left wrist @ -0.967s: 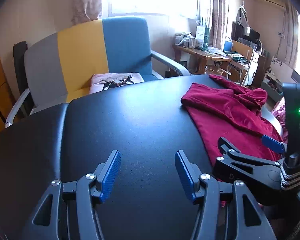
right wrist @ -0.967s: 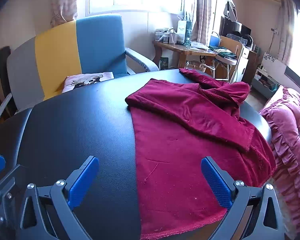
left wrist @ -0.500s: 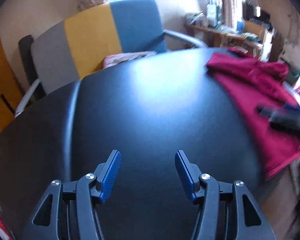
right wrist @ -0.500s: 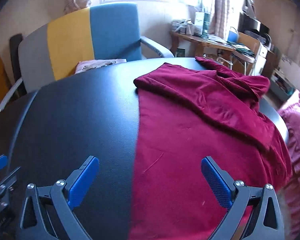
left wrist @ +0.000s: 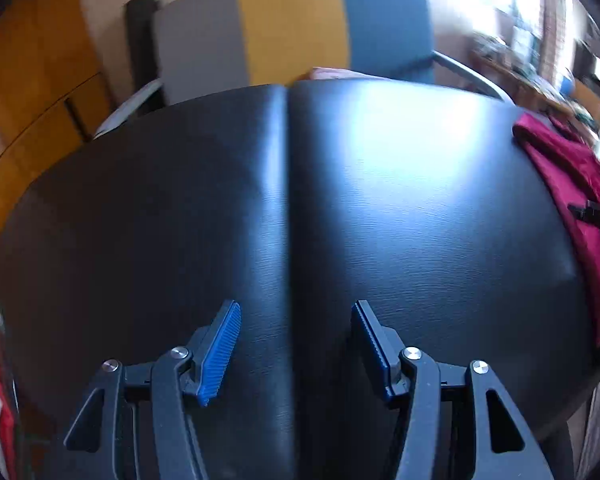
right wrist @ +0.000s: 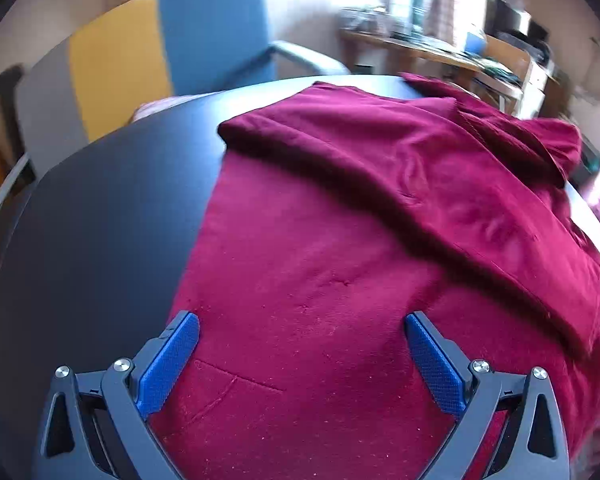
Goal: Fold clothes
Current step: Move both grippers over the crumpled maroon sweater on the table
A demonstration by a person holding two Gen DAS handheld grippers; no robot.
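The dark red garment (right wrist: 340, 240) lay spread over the right part of the black padded desk (right wrist: 100, 220), reaching the desk's far edge and its right edge, with a thick fold of cloth running across its upper part from the far left corner of the cloth down toward the right edge. The right gripper (right wrist: 300, 360) hung directly over the flat near portion of the garment, its jaws wide apart with only cloth showing below the gap; whether the blue pads (right wrist: 168, 364) touched the fabric could not be told. The garment's left hem ran just inside the left pad.

The left gripper (left wrist: 296, 344) was over the bare left part of the desk (left wrist: 380, 200), above the seam (left wrist: 286, 200) that divides the padding, its jaws standing open and holding nothing. From that view the garment (left wrist: 572, 184) was well apart from the jaws, off at the desk's right edge, and a dark part of the other gripper showed over it, blurred. Beyond the far edge stood a chair (left wrist: 300, 24) in grey, yellow and blue.
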